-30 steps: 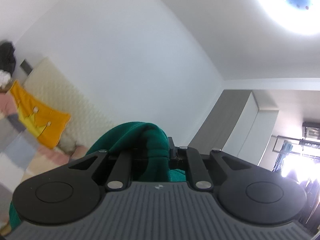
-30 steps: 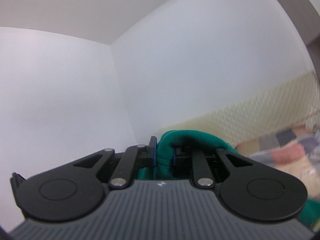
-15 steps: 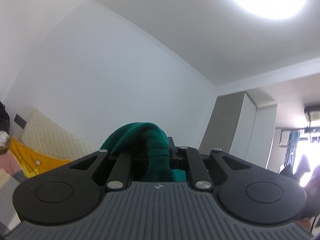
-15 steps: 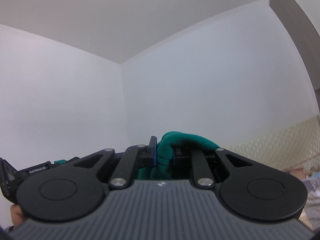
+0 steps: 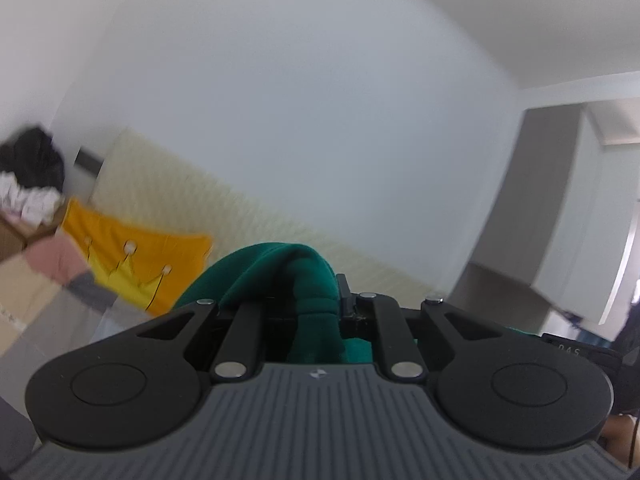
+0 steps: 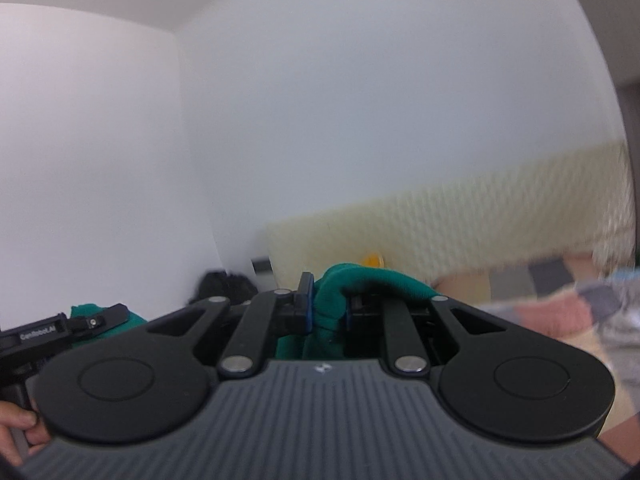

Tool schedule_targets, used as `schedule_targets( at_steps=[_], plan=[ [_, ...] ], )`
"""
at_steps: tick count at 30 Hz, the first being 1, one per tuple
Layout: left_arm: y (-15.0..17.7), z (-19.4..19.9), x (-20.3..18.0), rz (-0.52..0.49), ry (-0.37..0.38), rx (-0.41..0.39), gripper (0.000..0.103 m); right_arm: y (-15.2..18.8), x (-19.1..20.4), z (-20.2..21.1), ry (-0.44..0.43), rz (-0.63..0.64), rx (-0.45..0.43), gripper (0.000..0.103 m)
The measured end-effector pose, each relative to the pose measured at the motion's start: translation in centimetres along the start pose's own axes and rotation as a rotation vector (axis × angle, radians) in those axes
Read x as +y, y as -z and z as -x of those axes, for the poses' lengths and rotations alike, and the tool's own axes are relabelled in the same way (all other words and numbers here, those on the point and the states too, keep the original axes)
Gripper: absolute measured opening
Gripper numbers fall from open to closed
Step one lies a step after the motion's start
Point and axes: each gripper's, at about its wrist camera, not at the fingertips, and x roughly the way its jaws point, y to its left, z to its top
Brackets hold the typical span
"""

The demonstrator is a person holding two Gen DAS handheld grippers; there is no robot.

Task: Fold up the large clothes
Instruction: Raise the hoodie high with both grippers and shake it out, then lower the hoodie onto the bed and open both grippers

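Both views have been swung downward since half a second ago: the ceiling lamp has gone from the left wrist view, and the bed and its padded headboard have come back into sight in both.

Nearest the lens, the left gripper [image 5: 320,312] is clenched on a bunched fold of the green garment [image 5: 276,268], which humps up over the fingers and falls away behind them. The right gripper [image 6: 326,312] is likewise clamped on the same green cloth [image 6: 360,280], pinched between its blue-edged pads. At the left edge of the right wrist view the other gripper is seen just beside, with more green cloth at it and a person's hand [image 6: 16,428] on its handle.

Farther off, a bed [image 6: 560,312] with a patchwork cover lies below the raised grippers, and a yellow cloth with a crown figure [image 5: 132,256] lies on it against the cream headboard [image 5: 168,192]. A dark heap [image 5: 32,160] sits at the far corner.

As to progress, the garment is held up at two points, well clear of the bed, and most of it hangs out of sight beneath the grippers; whether any fold has been made cannot be told from these blurred views. It is judged that the work is at an early stage: the cloth is probably being spread or shaken out, and the laying flat and all the folding remain.
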Motion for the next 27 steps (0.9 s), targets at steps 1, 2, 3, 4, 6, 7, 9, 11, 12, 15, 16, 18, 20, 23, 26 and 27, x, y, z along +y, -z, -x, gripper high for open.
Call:
schedule_targets(
  at_steps=[1, 2, 3, 4, 6, 7, 9, 11, 12, 15, 16, 18, 20, 23, 26, 27],
  plan=[
    [0.9, -2.2, 1.4, 0.004, -0.014, 0.018, 0.017, 0.7, -1.0, -2.6, 0.012, 0.001, 0.018, 0.017],
    [2.1, -4.9, 3.2, 0.014, -0.026, 0.042, 0.017, 1.6, -2.1, -5.3, 0.027, 0.007, 0.034, 0.017],
    [2.3, -8.1, 4.5, 0.02, -0.037, 0.062, 0.017, 2.2, -2.2, -8.3, 0.041, 0.013, 0.048, 0.017],
    [3.4, -11.4, 6.3, 0.026, -0.053, 0.09, 0.017, 3.2, -3.5, -11.6, 0.055, 0.011, 0.07, 0.017],
    [5.5, -17.5, 9.3, 0.029, -0.08, 0.141, 0.017, 5.5, -5.7, -15.6, 0.073, -0.005, 0.107, 0.017],
    [6.6, -20.6, 11.2, 0.031, -0.092, 0.166, 0.017, 7.7, -6.4, -18.1, 0.085, -0.012, 0.13, 0.017],
    [9.9, -25.6, 15.2, 0.049, -0.119, 0.218, 0.017, 11.1, -7.8, -23.1, 0.106, -0.017, 0.171, 0.017],
    [13.9, -30.9, 19.3, 0.088, -0.158, 0.288, 0.017, 14.8, -8.7, -25.4, 0.122, -0.04, 0.216, 0.017],
    [15.6, -32.6, 21.1, 0.103, -0.173, 0.317, 0.017, 16.8, -9.9, -28.0, 0.131, -0.047, 0.241, 0.017],
    [20.9, -38.0, 26.2, 0.149, -0.207, 0.395, 0.017, 20.8, -9.2, -30.7, 0.158, -0.03, 0.303, 0.017],
    [22.7, -39.6, 27.5, 0.158, -0.223, 0.419, 0.016, 22.6, -10.2, -32.3, 0.167, -0.033, 0.33, 0.017],
    [25.0, -42.0, 29.7, 0.163, -0.253, 0.457, 0.017, 24.4, -11.6, -33.9, 0.175, -0.038, 0.374, 0.017],
    [26.8, -43.7, 31.1, 0.148, -0.278, 0.496, 0.017, 26.5, -12.8, -35.2, 0.179, -0.04, 0.421, 0.017],
    [28.2, -44.1, 31.4, 0.134, -0.312, 0.554, 0.019, 28.8, -13.8, -36.7, 0.189, -0.039, 0.493, 0.018],
    [28.6, -43.5, 30.5, 0.08, -0.348, 0.611, 0.021, 31.0, -14.7, -37.8, 0.196, -0.064, 0.535, 0.018],
    [28.2, -42.9, 29.8, 0.075, -0.355, 0.623, 0.022, 31.5, -15.0, -38.2, 0.198, -0.072, 0.547, 0.019]
  ],
)
